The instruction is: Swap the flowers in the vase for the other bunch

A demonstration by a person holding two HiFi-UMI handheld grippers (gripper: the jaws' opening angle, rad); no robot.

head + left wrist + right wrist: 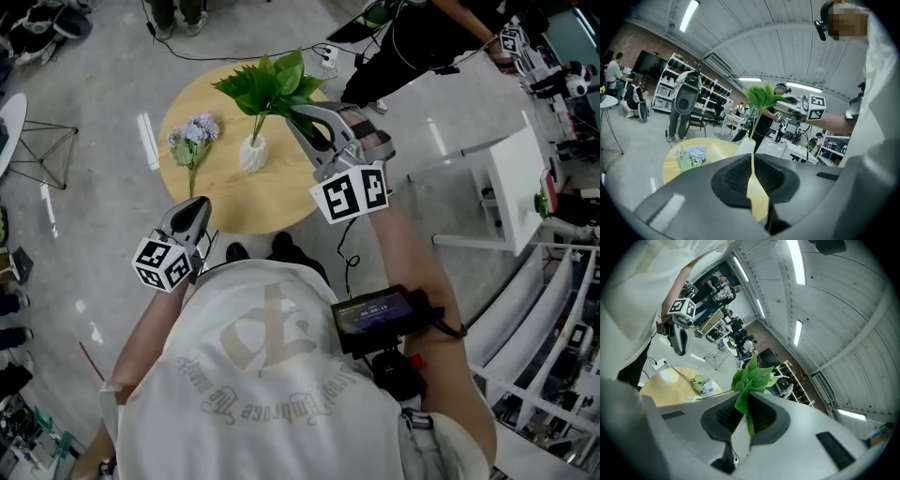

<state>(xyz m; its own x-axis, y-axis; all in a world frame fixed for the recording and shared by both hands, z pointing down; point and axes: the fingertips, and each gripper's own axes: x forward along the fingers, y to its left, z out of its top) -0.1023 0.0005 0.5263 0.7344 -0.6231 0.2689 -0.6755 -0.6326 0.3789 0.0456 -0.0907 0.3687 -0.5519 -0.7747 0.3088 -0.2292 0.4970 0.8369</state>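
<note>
Both are clenched: the right hand-held gripper [745,405] is closed on leaves of the green bunch [267,82] in the white vase [253,155], the left hand-held gripper [752,164] on nothing.

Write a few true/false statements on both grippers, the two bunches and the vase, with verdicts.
1. The right gripper is shut on the green leafy bunch. True.
2. The blue flower bunch stands in the white vase. False: it lies flat on the round wooden table, to the left of the vase in the head view.
3. The left gripper grips the blue flower bunch. False: its jaws are shut on nothing, and the bunch lies apart from it on the table.
4. The white vase stands upright on the table. True.
</note>
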